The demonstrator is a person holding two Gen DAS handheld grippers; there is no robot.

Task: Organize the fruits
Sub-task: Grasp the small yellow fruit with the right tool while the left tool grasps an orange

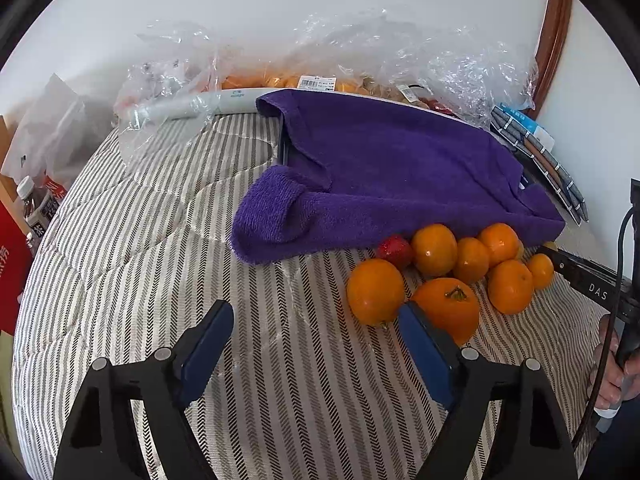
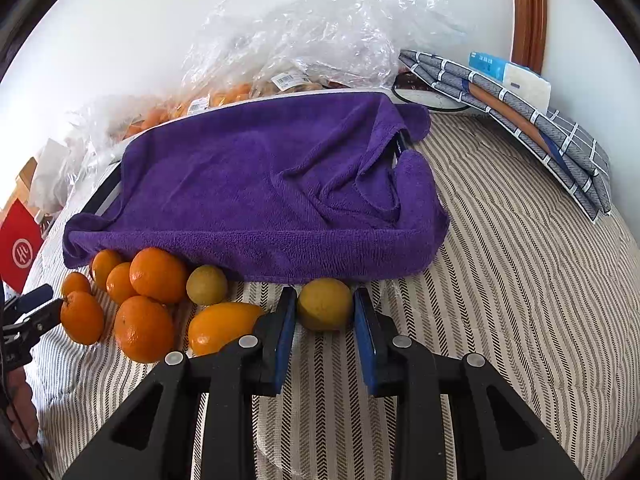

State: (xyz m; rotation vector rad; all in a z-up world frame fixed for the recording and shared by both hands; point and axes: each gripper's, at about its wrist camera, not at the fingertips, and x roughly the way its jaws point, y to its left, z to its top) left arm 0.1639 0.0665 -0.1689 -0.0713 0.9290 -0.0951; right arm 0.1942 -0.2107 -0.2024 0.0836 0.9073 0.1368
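Note:
Several orange fruits (image 1: 434,250) and a red strawberry (image 1: 395,250) lie in a cluster on the striped bed cover, against the front of a purple towel (image 1: 384,168) draped over a tray. My left gripper (image 1: 316,336) is open and empty, left of the cluster; its right finger is beside a persimmon (image 1: 450,308). In the right wrist view my right gripper (image 2: 325,312) is shut on a yellow-green round fruit (image 2: 325,304) resting on the cover. A second yellow-green fruit (image 2: 207,285) and the oranges (image 2: 158,275) lie to its left.
Clear plastic bags of more fruit (image 2: 224,96) lie behind the towel by the white wall. Folded grey checked cloths (image 2: 520,120) lie at the right. Bottles (image 1: 36,204) and a red box (image 1: 10,272) stand off the bed's left edge.

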